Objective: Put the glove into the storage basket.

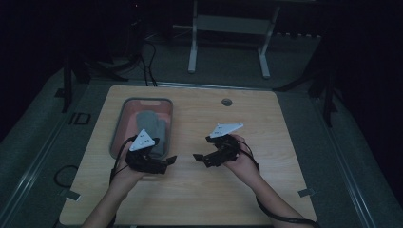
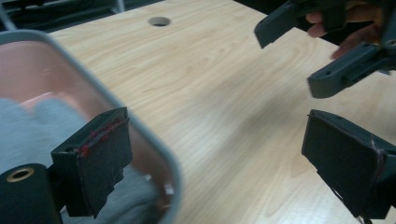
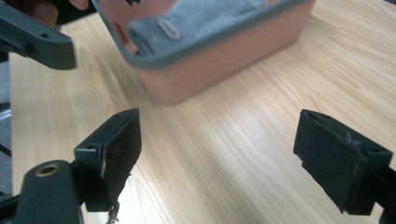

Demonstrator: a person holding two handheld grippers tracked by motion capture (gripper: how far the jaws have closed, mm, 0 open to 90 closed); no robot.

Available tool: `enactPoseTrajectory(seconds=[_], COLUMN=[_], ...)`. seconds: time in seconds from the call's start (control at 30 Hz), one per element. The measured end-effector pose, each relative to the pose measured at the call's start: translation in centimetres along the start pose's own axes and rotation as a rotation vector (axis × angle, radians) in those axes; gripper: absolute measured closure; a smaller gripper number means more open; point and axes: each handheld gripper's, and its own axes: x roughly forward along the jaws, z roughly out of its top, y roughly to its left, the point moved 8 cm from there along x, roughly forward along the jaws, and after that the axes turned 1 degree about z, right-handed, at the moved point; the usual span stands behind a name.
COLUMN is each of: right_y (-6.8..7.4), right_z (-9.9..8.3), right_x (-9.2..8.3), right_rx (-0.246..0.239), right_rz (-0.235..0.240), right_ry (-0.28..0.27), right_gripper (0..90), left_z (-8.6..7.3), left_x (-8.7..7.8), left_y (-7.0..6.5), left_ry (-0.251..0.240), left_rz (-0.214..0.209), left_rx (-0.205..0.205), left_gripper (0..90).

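Grey cloth (image 1: 153,127), probably a towel, lies in the pink bin (image 1: 124,112) on the tabletop (image 1: 266,118). My left hand-held gripper (image 1: 171,161) and right hand-held gripper (image 1: 197,156) gape wide, holding nothing.

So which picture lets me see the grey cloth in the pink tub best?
The high view: the whole grey cloth shows lying inside the pink tub. The right gripper view catches one end of it over the tub's rim, with a small label. The left gripper view has it blurred at the edge, partly behind a finger.
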Motion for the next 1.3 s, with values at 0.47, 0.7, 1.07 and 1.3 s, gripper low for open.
enactPoseTrajectory(seconds=[0.47,0.7,1.07,1.3], right_y=[-2.0,-2.5,-3.5,-4.4], right_z=[-6.8,-10.1,-14.6,-16.8], right_x=[-3.9,-4.9,-6.4,-8.1], right_rx=[0.034,0.045,0.084,0.124], right_rz=[-0.029,-0.026,-0.045,-0.094], right_ry=[0.005,0.010,0.018,-0.029], right_gripper=[14.9,14.9,14.5,14.5], left_z=[-1.7,-3.4,-5.2,-5.6], left_x=[3.8,5.9,7.7,8.2], left_y=[-5.6,-7.0,-8.2,-8.8], left_ry=[0.029,0.062,0.099,0.074], left_rz=[-0.134,-0.172,-0.183,-0.180], left_rx=[0.113,0.120,0.147,0.142], left_gripper=[8.7,8.7,8.7,8.6])
